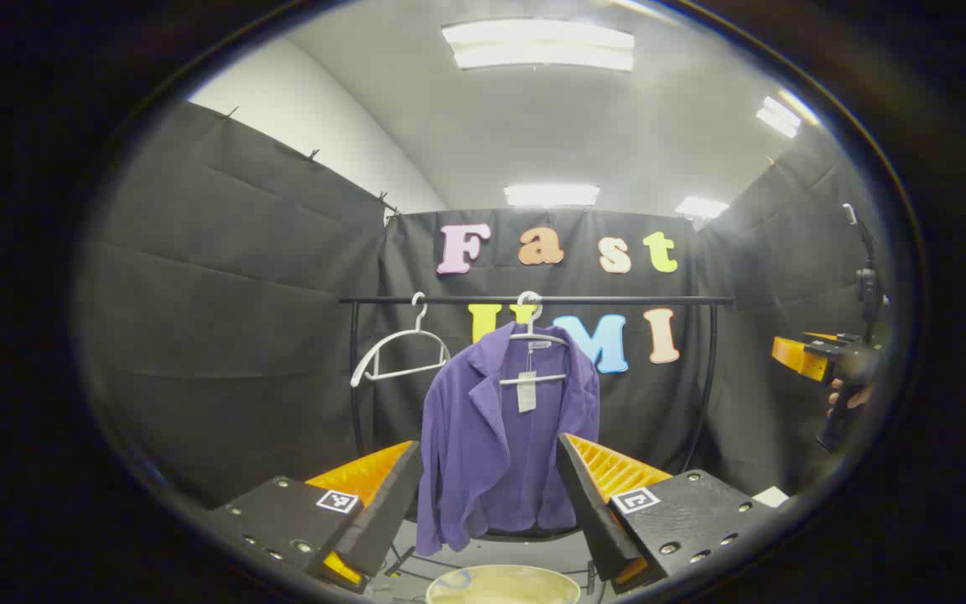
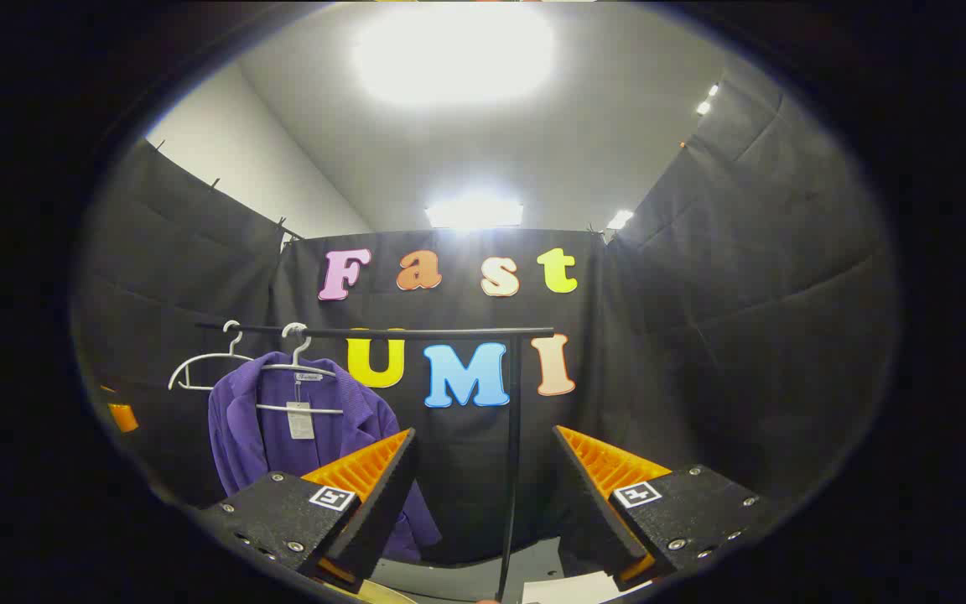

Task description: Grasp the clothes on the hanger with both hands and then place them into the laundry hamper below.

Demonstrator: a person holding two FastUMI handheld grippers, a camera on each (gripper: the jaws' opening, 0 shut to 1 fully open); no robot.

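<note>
Jacket (image 1: 495,436) hangs on its hanger (image 1: 533,356), untouched; both the left gripper (image 1: 490,503) and right gripper (image 2: 483,503) gape apart. Risk: the right one aims past it, so a one-sided pull may snag the hanger or miss the hamper (image 1: 502,585).

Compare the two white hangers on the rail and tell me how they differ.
The right hanger carries the purple jacket with a tag below its neck; the left hanger is bare. The left one hangs tilted, its left arm dipping; the right one sits level. Both are white and hook over the same black rail.
</note>
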